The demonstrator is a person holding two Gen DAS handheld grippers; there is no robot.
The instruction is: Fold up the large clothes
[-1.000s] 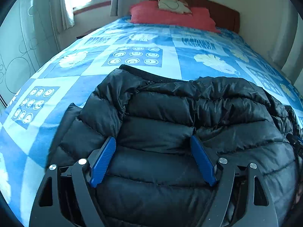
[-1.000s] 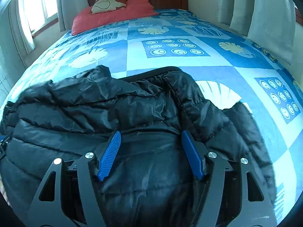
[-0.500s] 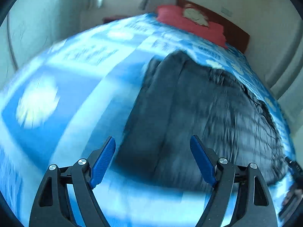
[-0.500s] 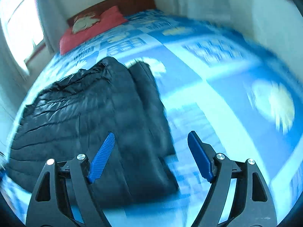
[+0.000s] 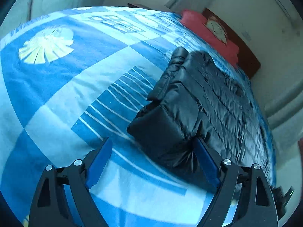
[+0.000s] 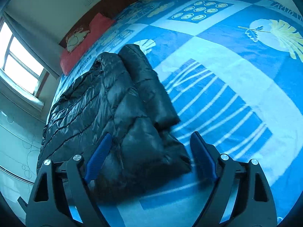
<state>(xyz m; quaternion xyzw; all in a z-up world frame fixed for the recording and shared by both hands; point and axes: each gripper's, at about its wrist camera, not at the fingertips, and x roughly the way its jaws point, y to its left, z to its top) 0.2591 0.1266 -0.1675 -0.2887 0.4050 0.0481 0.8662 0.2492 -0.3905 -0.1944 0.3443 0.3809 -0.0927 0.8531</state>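
1. Nearest in the left wrist view, the left gripper (image 5: pixel 153 162) has black angular arms with silver rivets and ribbed blue pads (image 5: pixel 98 165). Its jaws stand wide apart and are opening; the near corner of the jacket lies between them, bulging against the right-hand pad, but it is not clamped.

2. The right gripper (image 6: pixel 151 158) is built the same way. Its jaws are also wide and opening, with a jacket corner between them just beside the left pad; the right pad is clear of the cloth, over the bedspread.

3. The black puffer jacket (image 5: pixel 204 102) is glossy, quilted in puffy horizontal channels and finely creased. It lies folded into a long slab on the bed, running from the grippers toward the headboard. In the right wrist view a sleeve (image 6: pixel 149 87) lies as a rounded tube along its right edge.

4. The bedspread (image 5: pixel 62 87) beneath is soft-looking woven cloth in blue and pale squares, with white wavy stripes, pale yellow leaf shapes and rings.

5. Farther off, a red pillow (image 6: pixel 85 41) with a smaller pale cushion on it rests against a dark wooden headboard (image 6: pixel 111 1).

6. Farthest, a bright window (image 6: pixel 17 64) with a curtain, and plain pale walls.
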